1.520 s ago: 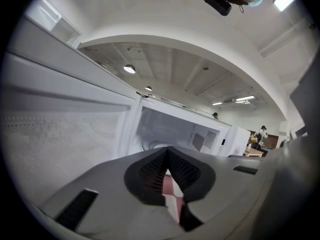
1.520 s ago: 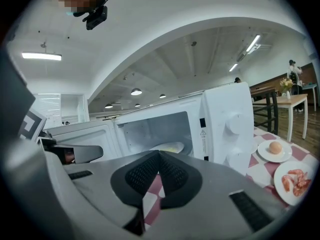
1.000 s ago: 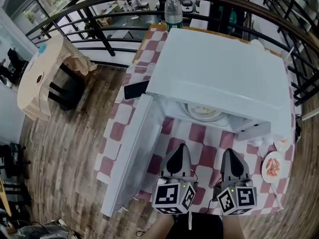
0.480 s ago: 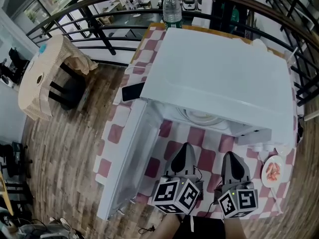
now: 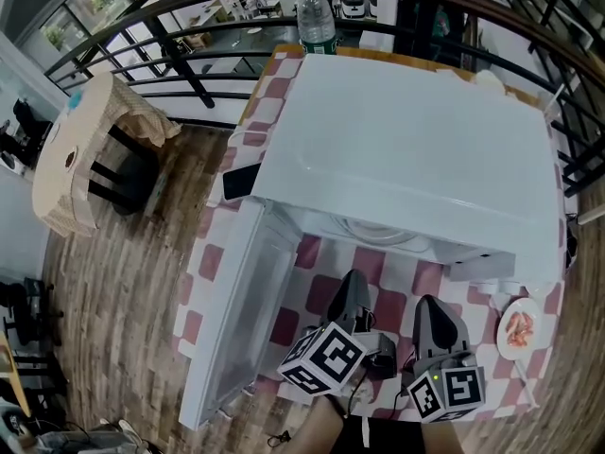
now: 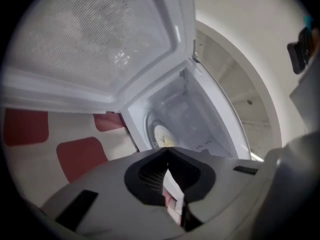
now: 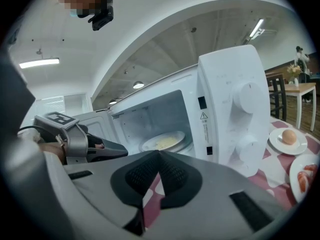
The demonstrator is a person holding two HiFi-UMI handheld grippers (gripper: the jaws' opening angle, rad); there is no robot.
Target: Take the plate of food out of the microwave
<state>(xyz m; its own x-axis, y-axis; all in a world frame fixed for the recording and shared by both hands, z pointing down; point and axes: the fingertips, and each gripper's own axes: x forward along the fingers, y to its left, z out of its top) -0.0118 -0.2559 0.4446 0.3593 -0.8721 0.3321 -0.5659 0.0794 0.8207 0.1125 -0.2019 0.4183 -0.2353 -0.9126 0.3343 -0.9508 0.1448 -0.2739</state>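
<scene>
A white microwave [image 5: 406,149] stands on the checked tablecloth with its door [image 5: 236,320] swung open to the left. Inside, a white plate of pale yellow food [image 7: 162,142] rests on the turntable; the head view shows only its front rim [image 5: 378,232], and the left gripper view shows it deep in the cavity [image 6: 162,134]. My left gripper [image 5: 354,280] and right gripper [image 5: 426,303] hover side by side in front of the opening, short of it. Both are shut with nothing between their jaws. The left gripper [image 7: 85,146] is rolled to one side.
A small plate with red food [image 5: 518,327] lies at the table's right, and a plate with an egg [image 7: 287,138] sits beyond it. A black phone [image 5: 238,183] lies left of the microwave, a water bottle [image 5: 316,17] behind it. A chair [image 5: 85,149] stands on the wooden floor.
The left gripper has rolled so its marker cube is tilted leftward. The view has shifted, and the microwave's top now hides more of the plate. The right gripper has barely moved.
</scene>
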